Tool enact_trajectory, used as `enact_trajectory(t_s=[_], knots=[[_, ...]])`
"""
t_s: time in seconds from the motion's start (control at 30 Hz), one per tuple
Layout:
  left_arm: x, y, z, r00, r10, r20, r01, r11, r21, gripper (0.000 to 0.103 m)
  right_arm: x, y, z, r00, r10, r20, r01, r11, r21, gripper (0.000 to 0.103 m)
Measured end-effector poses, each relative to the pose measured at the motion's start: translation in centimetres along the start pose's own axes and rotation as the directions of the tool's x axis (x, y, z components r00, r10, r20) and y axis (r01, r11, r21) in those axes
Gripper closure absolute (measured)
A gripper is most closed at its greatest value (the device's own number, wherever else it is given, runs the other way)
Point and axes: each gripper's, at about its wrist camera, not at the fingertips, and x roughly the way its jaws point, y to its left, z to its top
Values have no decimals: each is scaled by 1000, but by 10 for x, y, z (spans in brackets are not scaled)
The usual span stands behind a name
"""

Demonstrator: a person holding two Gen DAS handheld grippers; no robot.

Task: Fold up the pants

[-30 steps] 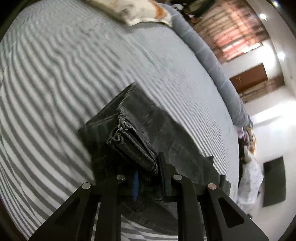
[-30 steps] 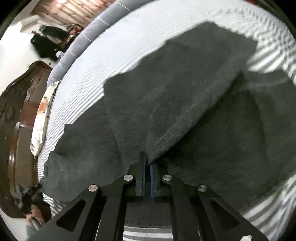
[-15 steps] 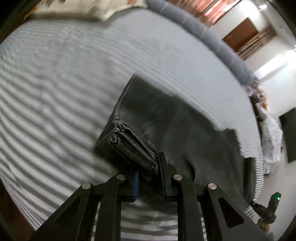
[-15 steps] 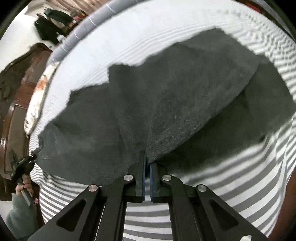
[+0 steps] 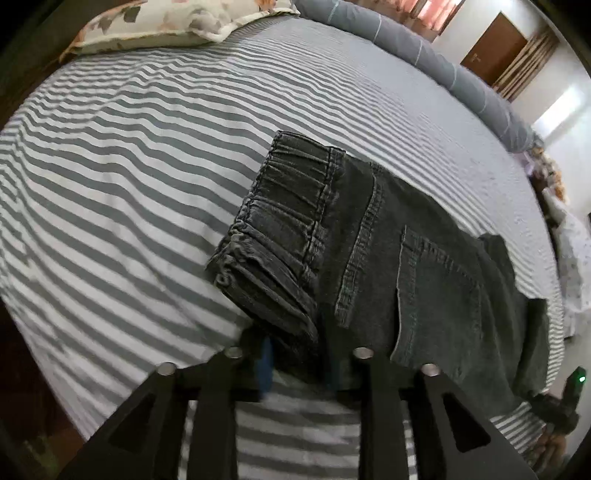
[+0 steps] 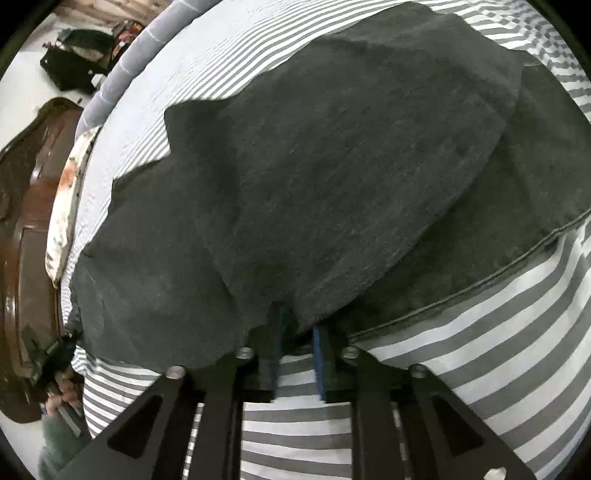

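Now both tools are letting go; the left gripper (image 5: 299,354) has its jaws only a little apart, they have just been opening, and the elastic waistband (image 5: 280,236) of the pants (image 5: 406,266) sits between them, near 6 o'clock of the left wrist view; whether the pads still press on it I cannot tell. The right gripper (image 6: 299,350) was clamped on the cloth edge a second ago; its jaws have just been opening too, and now a narrow gap shows between the blue pads (image 6: 320,354), with the dark fabric (image 6: 332,166) lying just over their tips and not pinched. The pants lie doubled on the striped bed sheet (image 5: 129,166), the upper layer laid over the lower one, the back pocket (image 5: 436,295) showing toward 3 o'clock; a flowered pillow (image 5: 177,18) is at 11 o'clock. I judge that this fold is laid down and is being released; another fold may remain.
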Motion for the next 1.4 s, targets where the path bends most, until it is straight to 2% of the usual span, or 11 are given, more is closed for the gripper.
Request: enact_trajectory(t_s=[0.23, 0.33, 0.47, 0.57, 0.7, 0.87, 0.97, 1.03, 1.23, 1.3, 1.4], knots=[[-43, -22, -31, 994, 62, 90, -68, 996, 65, 64, -15, -37, 27, 997, 42, 68, -49, 994, 94, 76], [-63, -57, -52, 988, 42, 146, -64, 986, 155, 63, -17, -62, 42, 994, 64, 84, -76, 985, 153, 76], [-72, -125, -81, 987, -41, 157, -12, 946, 324, 60, -22, -93, 64, 987, 106, 123, -132, 964, 231, 76], [-68, -183, -101, 985, -128, 112, 66, 894, 443, 59, -27, -110, 84, 982, 107, 153, -143, 958, 248, 76], [-49, -262, -131, 975, -220, 6, 174, 788, 591, 59, -33, -131, 109, 973, 155, 173, -201, 937, 287, 77], [-19, -340, -176, 962, -249, -112, 252, 649, 718, 59, -39, -141, 130, 963, 197, 184, -242, 931, 273, 80], [-4, -370, -197, 958, -245, -150, 271, 598, 754, 59, -34, -145, 138, 958, 223, 180, -267, 921, 282, 83], [6, -387, -210, 958, -235, -167, 275, 572, 773, 59, -31, -148, 141, 957, 236, 168, -276, 919, 282, 94], [21, -412, -228, 956, -215, -201, 289, 554, 781, 59, -48, -147, 150, 931, 298, 212, -352, 888, 295, 98], [27, -415, -228, 959, -202, -201, 281, 557, 781, 59, -55, -144, 155, 924, 314, 220, -369, 884, 288, 98], [38, -419, -224, 970, -172, -171, 241, 588, 772, 59, -62, -135, 160, 920, 324, 220, -377, 885, 272, 98]])
